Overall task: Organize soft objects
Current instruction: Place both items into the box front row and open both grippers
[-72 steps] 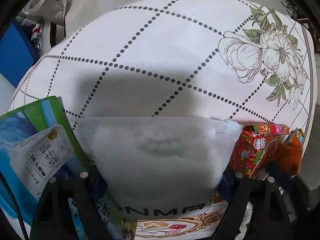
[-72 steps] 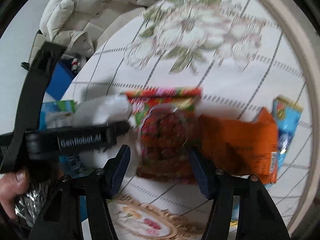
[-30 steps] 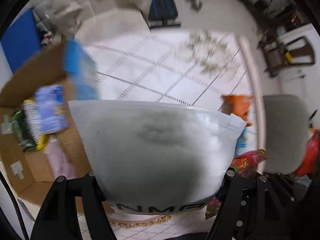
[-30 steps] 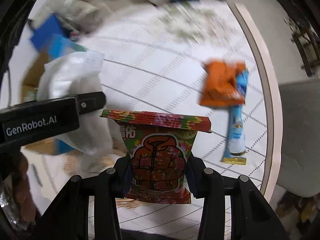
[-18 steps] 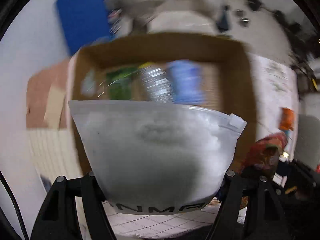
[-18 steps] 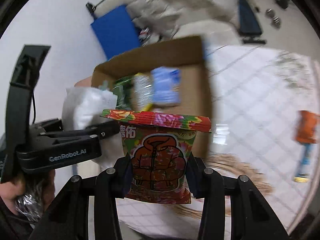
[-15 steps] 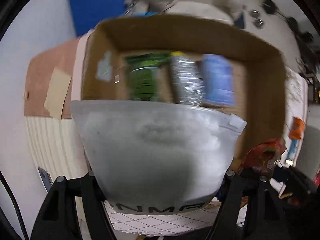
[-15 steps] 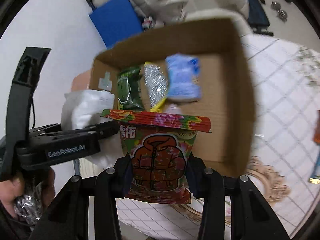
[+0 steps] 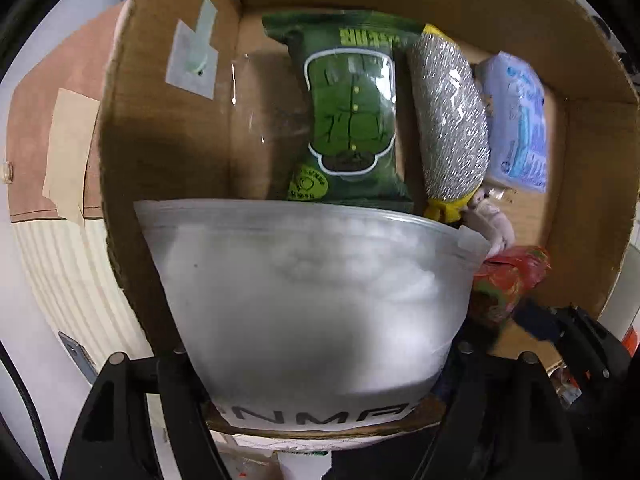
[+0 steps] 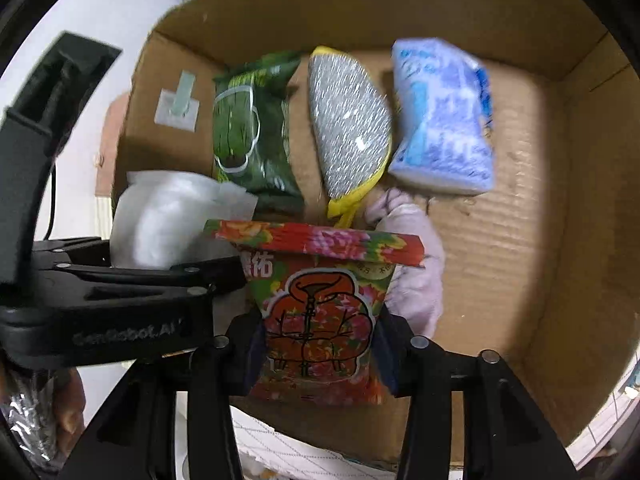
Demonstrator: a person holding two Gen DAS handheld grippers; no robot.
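- Left gripper (image 9: 316, 354) clamped on white zip bag (image 9: 316, 300), fingers pressing both lower sides; bag filled with fluffy white stuff, held upright over near-left part of cardboard box (image 9: 168, 120).
- Same white bag seen from right wrist view (image 10: 160, 220), poking up above left gripper body (image 10: 120, 308).
- Right gripper (image 10: 318, 344) clamped on red floral snack pack (image 10: 316, 312), blue pads touching both edges; pack upright, above near edge of box.
- Same red pack at right edge of left view (image 9: 508, 276), just beside white bag.
- Lying on box floor, side by side from left: green snack pack (image 9: 352, 108), silver mesh scrubber with yellow rim (image 9: 450, 128), blue-white packet (image 9: 516, 124).
- Pale pink cloth item (image 10: 412, 264) near scrubber's yellow end, partly hidden behind red pack.
- Taped label on box's left inner wall (image 9: 194, 52).
- Part of a hand visible at bottom left in right view (image 10: 68, 404), gripping left tool.
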